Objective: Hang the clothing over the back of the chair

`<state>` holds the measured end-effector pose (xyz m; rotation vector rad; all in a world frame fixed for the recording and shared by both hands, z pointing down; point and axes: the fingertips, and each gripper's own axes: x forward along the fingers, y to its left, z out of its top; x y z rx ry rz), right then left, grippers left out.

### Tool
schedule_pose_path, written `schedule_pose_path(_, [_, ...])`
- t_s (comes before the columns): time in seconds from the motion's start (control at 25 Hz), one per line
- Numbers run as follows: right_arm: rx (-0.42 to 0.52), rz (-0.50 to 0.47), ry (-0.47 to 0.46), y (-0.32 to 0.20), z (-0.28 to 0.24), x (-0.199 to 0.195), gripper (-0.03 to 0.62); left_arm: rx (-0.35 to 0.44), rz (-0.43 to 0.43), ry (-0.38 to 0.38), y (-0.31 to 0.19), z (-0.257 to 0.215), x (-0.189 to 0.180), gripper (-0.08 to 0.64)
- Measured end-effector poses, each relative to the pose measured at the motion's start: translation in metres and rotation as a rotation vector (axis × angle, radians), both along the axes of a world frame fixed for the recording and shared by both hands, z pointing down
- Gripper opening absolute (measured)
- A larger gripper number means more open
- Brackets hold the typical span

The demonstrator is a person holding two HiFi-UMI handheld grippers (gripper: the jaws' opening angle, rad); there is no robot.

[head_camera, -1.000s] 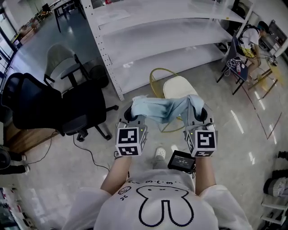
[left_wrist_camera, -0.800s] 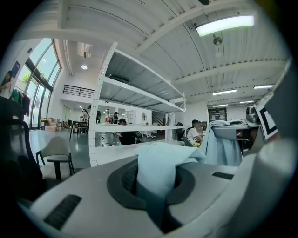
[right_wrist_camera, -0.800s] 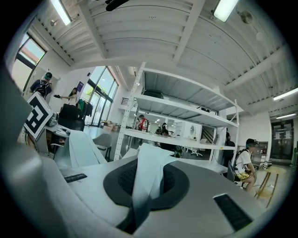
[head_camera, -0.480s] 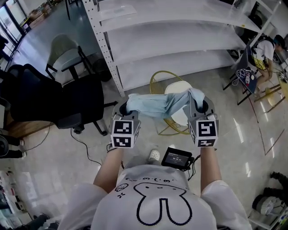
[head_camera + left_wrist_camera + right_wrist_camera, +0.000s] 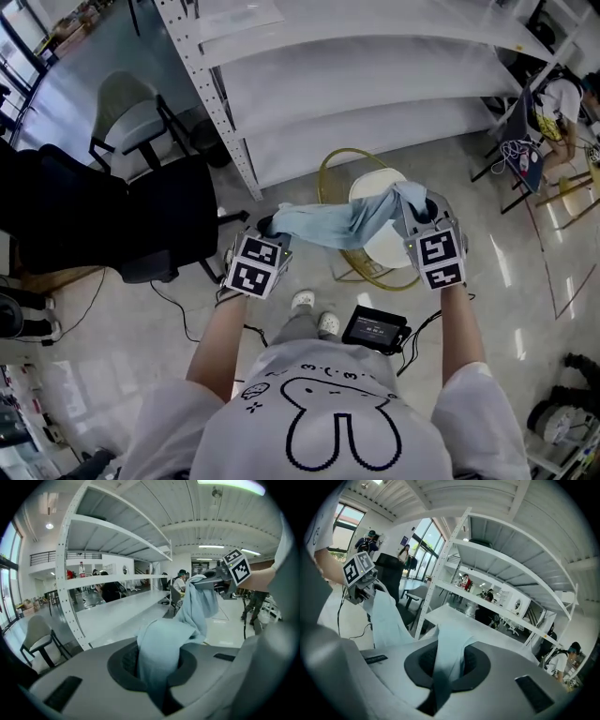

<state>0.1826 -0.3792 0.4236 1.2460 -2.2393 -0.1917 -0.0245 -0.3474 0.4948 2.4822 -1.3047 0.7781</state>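
Note:
A light blue piece of clothing (image 5: 339, 221) hangs stretched between my two grippers, sagging a little in the middle. My left gripper (image 5: 269, 226) is shut on its left end, and the cloth (image 5: 159, 651) bunches out of the jaws in the left gripper view. My right gripper (image 5: 419, 208) is shut on the right end, where the cloth (image 5: 448, 652) runs up between the jaws. The chair (image 5: 330, 176), a gold wire frame with a round white seat (image 5: 394, 247), stands right below and behind the garment. Each gripper view shows the other gripper across the cloth: the right gripper (image 5: 216, 577) and the left gripper (image 5: 362, 584).
Tall white metal shelving (image 5: 375, 84) stands just behind the chair. A black office chair (image 5: 103, 225) and a grey chair (image 5: 131, 117) are at the left. A black screen device (image 5: 375, 328) with cables lies on the floor by the person's feet. A person sits at the far right (image 5: 562, 98).
Both grippers have carried the garment forward toward the gold chair and drawn a little further apart, so the cloth now hangs over the seat. Both grips are unchanged.

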Motion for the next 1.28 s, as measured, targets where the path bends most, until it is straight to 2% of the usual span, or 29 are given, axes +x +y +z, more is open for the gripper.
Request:
schedule_pose_path(0.12, [-0.075,-0.040,0.060,-0.014,0.019,-0.006,0.017,-0.078,0.063,-0.022,-0.012,0.016,0.004,0.035])
schedule_pose_path(0.28, [-0.166,-0.044,0.119,-0.034,0.049,-0.006,0.017,-0.150,0.134,-0.042,-0.025,0.038,0.011,0.035])
schedule_pose_path(0.4, [-0.241,-0.051,0.156,-0.043,0.077,0.000,0.017,-0.201,0.156,-0.074,-0.033,0.064,0.009,0.035])
schedule_pose_path(0.6, [-0.364,-0.083,0.209,-0.051,0.125,0.005,0.018,-0.290,0.157,-0.114,-0.043,0.107,0.003,0.035])
schedule_pose_path(0.96, [-0.549,-0.059,0.251,-0.052,0.207,0.010,0.035,-0.404,0.120,-0.085,-0.042,0.161,-0.010,0.035])
schedule_pose_path(1.28, [-0.666,-0.047,0.255,-0.040,0.254,0.004,0.099,-0.441,0.097,-0.063,-0.041,0.184,-0.010,0.035])
